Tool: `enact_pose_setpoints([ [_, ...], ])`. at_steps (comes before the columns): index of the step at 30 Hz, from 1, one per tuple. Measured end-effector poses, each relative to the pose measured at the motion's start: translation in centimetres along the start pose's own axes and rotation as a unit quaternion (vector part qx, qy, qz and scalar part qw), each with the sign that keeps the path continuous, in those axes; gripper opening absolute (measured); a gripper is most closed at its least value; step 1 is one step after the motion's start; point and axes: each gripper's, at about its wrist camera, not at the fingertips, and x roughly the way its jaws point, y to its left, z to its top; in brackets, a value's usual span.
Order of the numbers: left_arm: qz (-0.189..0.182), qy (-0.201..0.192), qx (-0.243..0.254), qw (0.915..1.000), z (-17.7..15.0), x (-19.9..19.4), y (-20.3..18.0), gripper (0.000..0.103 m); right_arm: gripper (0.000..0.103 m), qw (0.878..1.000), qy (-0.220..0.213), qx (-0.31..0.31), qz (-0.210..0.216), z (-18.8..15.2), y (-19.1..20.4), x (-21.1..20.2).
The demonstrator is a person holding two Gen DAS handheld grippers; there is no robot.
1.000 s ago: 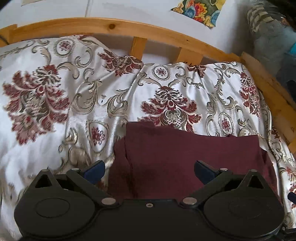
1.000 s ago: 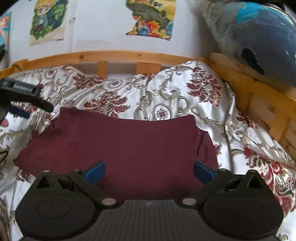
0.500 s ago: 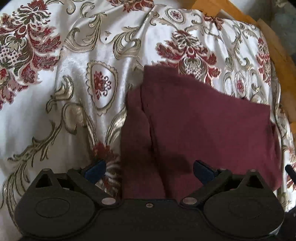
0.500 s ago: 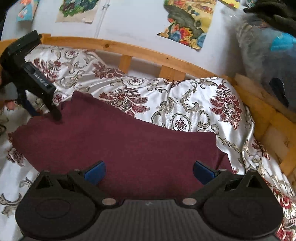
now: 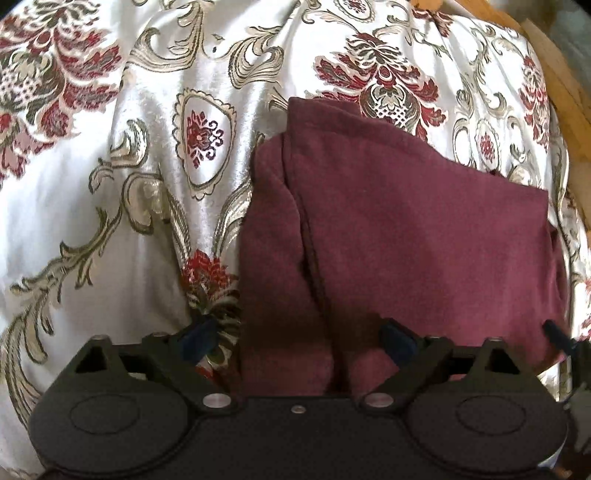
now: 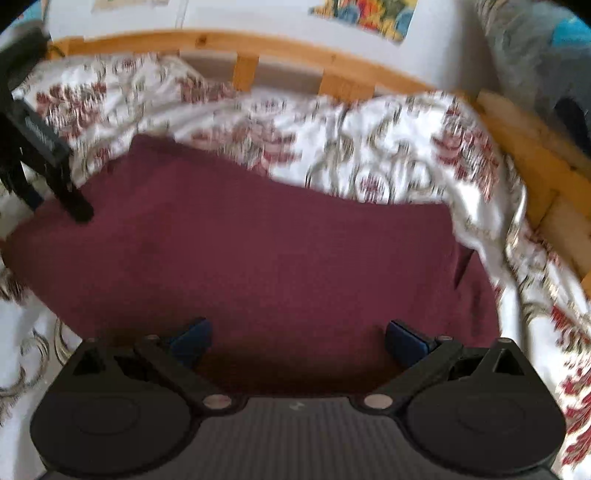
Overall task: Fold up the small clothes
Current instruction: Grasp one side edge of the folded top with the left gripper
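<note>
Garment: maroon garment (image 5: 424,236), folded, lies flat on the bed's floral bedspread (image 5: 110,221); centre to lower right of the left wrist frame, centre of the right wrist frame (image 6: 277,258).
Containers: the wooden bed frame (image 6: 332,62) rails in the bedspread and the garment on it.
Left gripper (image 5: 297,338): fingers spread wide, gripping nothing. Left blue pad sits over bare bedspread just beside the garment's left edge; right pad sits over the maroon cloth. Contact with the cloth cannot be told.
Right gripper (image 6: 297,339): fingers spread wide, gripping nothing. Both blue pads lie over the garment's near edge, lower centre of frame.
Left wrist view only: a layered fold at the garment's left side, an under-layer sticking out left of the top layer, with a seam running from upper centre down to lower centre. The right gripper's tip shows at the lower right edge (image 5: 557,334), beside the garment's right corner.
Right wrist view only: the left gripper's black body in the upper left (image 6: 37,147), its tip at the garment's far left corner. Rail and slats along the top and right, wall posters (image 6: 365,14) above, a grey-blue bundle (image 6: 535,48) in the upper right. This frame is motion-blurred.
Edges: far edge of the garment runs uneven; a small notch shows at its right side.
Open room: broad bedspread left of and beyond the garment; the frame rail stands near on the right.
</note>
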Motion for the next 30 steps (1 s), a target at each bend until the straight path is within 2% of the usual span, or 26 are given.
enact_pose_setpoints([
  [7, 0.002, -0.01, -0.022, 0.9997, -0.2, -0.3, 0.2, 0.068, 0.103, 1.0, 0.0, 0.001, -0.007, -0.3, 0.2, -0.3],
  [12, 0.017, -0.018, -0.015, 0.9996, -0.4, -0.6, -0.2, 0.054, 0.103, 1.0, -0.001, -0.004, -0.01, -0.3, 0.4, -0.5],
  [17, 0.052, -0.035, 0.037, 0.9973, -1.2, -1.5, -2.3, 0.049, 0.103, 1.0, 0.002, -0.002, -0.007, -0.2, 0.3, -0.5],
  [21, 0.058, -0.033, 0.068, 0.9954, -1.6, -1.9, -3.7, 0.05, 0.103, 1.0, 0.006, 0.004, -0.003, -0.2, 0.1, -0.4],
  [24, 0.057, -0.029, 0.056, 0.9963, -1.4, -2.1, -3.5, 0.047, 0.103, 1.0, 0.011, 0.008, 0.0, -0.1, 0.0, -0.3],
  [26, 0.063, -0.028, 0.039, 0.9969, -1.1, -2.0, -3.0, 0.037, 0.103, 1.0, 0.014, 0.012, 0.002, 0.0, -0.1, -0.2],
  [30, 0.05, -0.03, -0.001, 0.9983, -0.7, -2.3, -1.8, 0.027, 0.103, 1.0, 0.018, 0.017, 0.005, 0.1, -0.3, -0.2],
])
